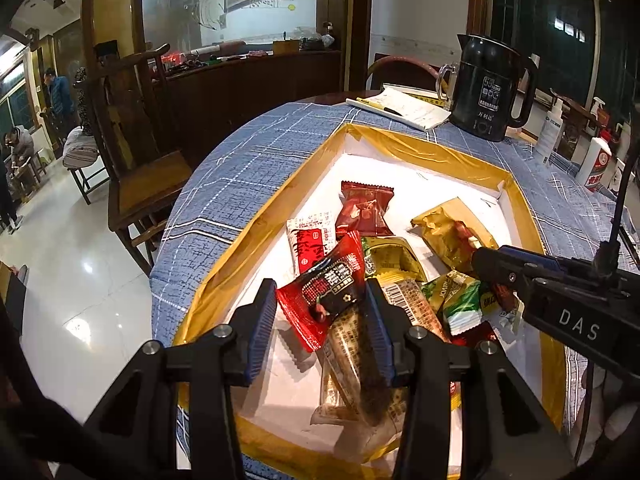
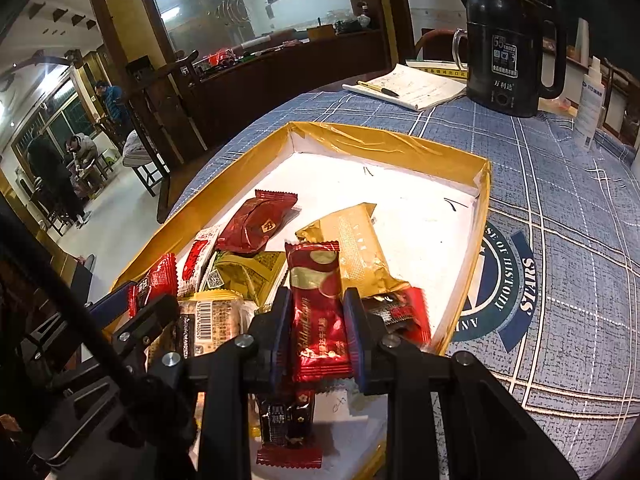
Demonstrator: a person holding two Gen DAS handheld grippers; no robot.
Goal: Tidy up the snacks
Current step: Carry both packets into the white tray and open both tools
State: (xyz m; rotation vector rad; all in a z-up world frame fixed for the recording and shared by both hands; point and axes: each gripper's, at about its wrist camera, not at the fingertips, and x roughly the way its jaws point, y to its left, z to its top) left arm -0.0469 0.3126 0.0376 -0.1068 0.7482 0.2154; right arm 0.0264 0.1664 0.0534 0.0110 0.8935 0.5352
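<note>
A shallow gold-rimmed tray (image 1: pixel 276 204) with a white floor holds several snack packets; it also shows in the right wrist view (image 2: pixel 482 216). My left gripper (image 1: pixel 322 300) is over its near part, shut on a red-and-black packet (image 1: pixel 326 290) that sticks out above a brown bar (image 1: pixel 360 360). My right gripper (image 2: pixel 316 312) is shut on a red-and-gold packet (image 2: pixel 318 312), held upright over the tray's near right corner. In the left wrist view the right gripper (image 1: pixel 500 276) reaches in from the right. Dark red (image 2: pixel 256 222) and gold (image 2: pixel 356 248) packets lie further in.
The tray sits on a round table with a blue checked cloth (image 2: pixel 560 216). A black kettle (image 2: pixel 512 48), a notepad with pen (image 2: pixel 404 88) and white bottles (image 1: pixel 552 130) stand at the far side. A wooden chair (image 1: pixel 140 176) stands left of the table.
</note>
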